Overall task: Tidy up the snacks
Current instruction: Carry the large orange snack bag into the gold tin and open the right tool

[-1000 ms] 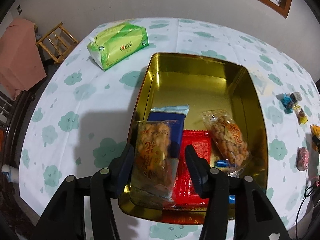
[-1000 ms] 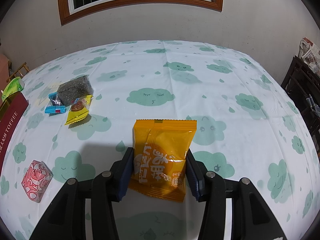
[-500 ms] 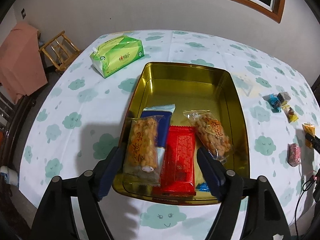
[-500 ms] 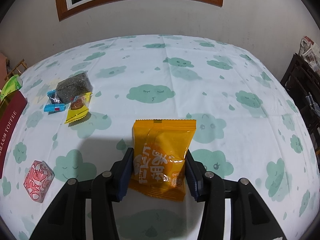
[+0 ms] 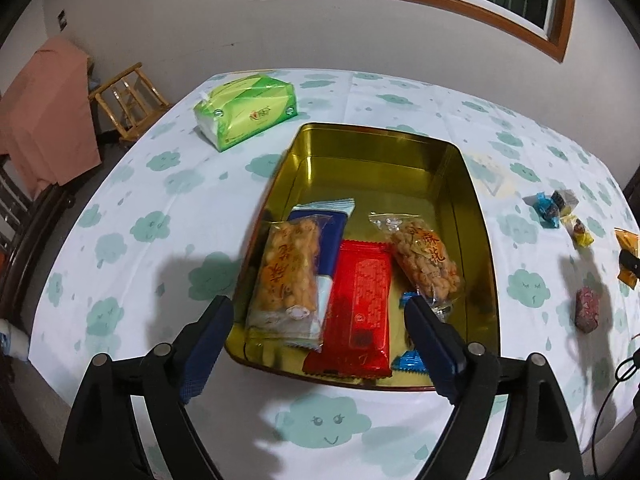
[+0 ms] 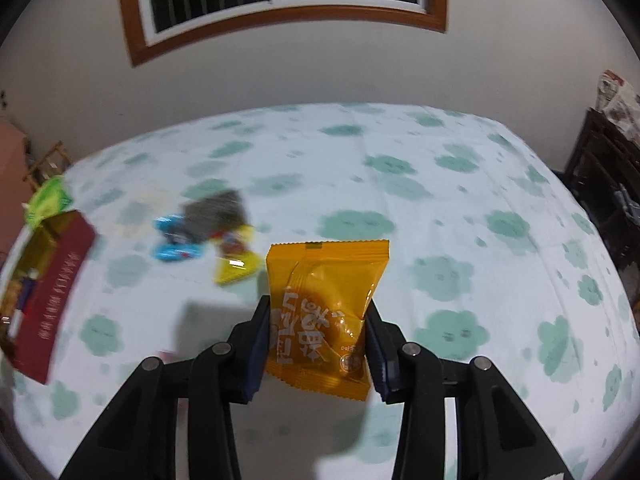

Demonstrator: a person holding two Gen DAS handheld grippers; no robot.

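Left gripper fingers have just opened wide, empty, leaving the peanut-brittle pack in the gold tin; right gripper fingers have been closing, pinching the orange snack packet to carry it tinward.

left hand-held gripper opening wide, right – seemingly – clamped

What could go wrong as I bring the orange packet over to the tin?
The right gripper pinches only the lower half of the orange packet, and its jaws have just been closing; soft foil could slip or its contents get crushed. The tin's near end is already stacked with the red packet and others, so dropping there may pile up. The left gripper, open, hovers over that end and may collide.
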